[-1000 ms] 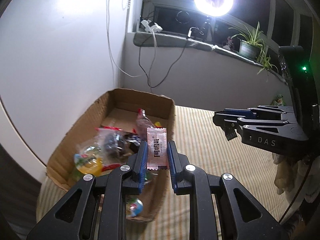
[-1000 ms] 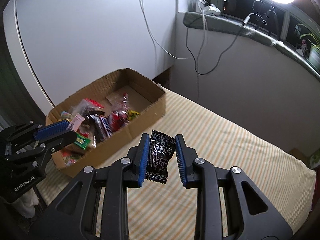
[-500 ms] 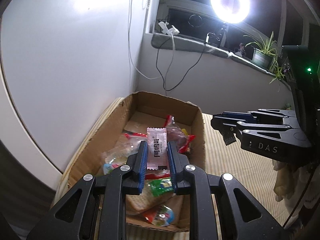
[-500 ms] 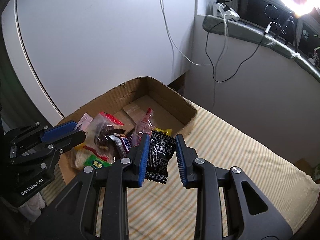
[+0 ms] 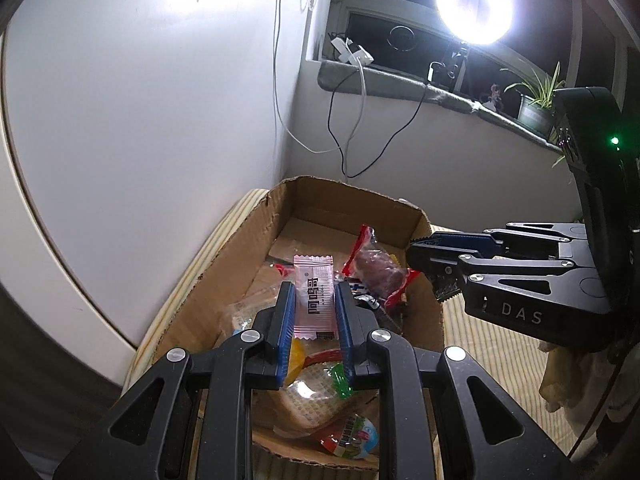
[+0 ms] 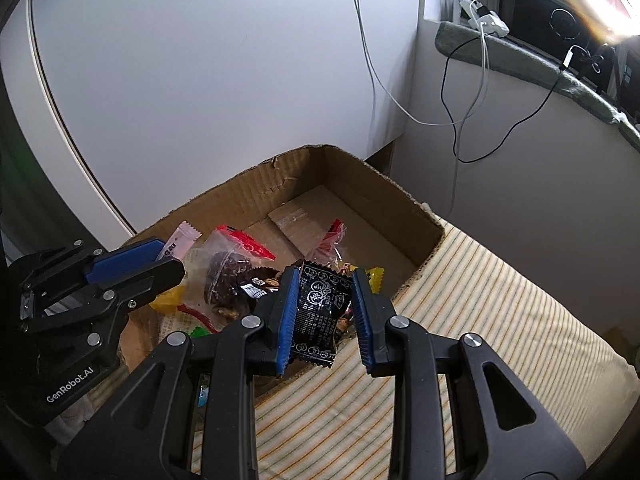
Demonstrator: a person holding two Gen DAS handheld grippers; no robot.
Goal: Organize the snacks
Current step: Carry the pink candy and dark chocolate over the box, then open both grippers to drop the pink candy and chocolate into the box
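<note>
My left gripper [image 5: 314, 292] is shut on a pink snack packet [image 5: 313, 296] and hangs over the open cardboard box [image 5: 236, 264]. Several wrapped snacks lie in the box, among them a clear red-edged bag of dark pieces [image 5: 378, 274]. My right gripper [image 6: 325, 280] is shut on a black snack packet [image 6: 320, 312], over the box's near right wall [image 6: 424, 272]. From the left wrist view the right gripper [image 5: 434, 276] comes in from the right with the black packet's edge showing. From the right wrist view the left gripper [image 6: 168, 258] enters at the left with the pink packet [image 6: 180, 240].
The box sits on a striped mat [image 6: 500, 320] beside a white wall panel [image 6: 200, 80]. Cables [image 5: 344, 120] hang from the window sill [image 5: 400, 84] behind it. A bright ring light [image 5: 474, 4] and a potted plant [image 5: 536, 100] stand at the window.
Both grippers have moved left over the box, each keeping its packet. The box now lies directly under the left gripper, and the right gripper has reached its right wall.
</note>
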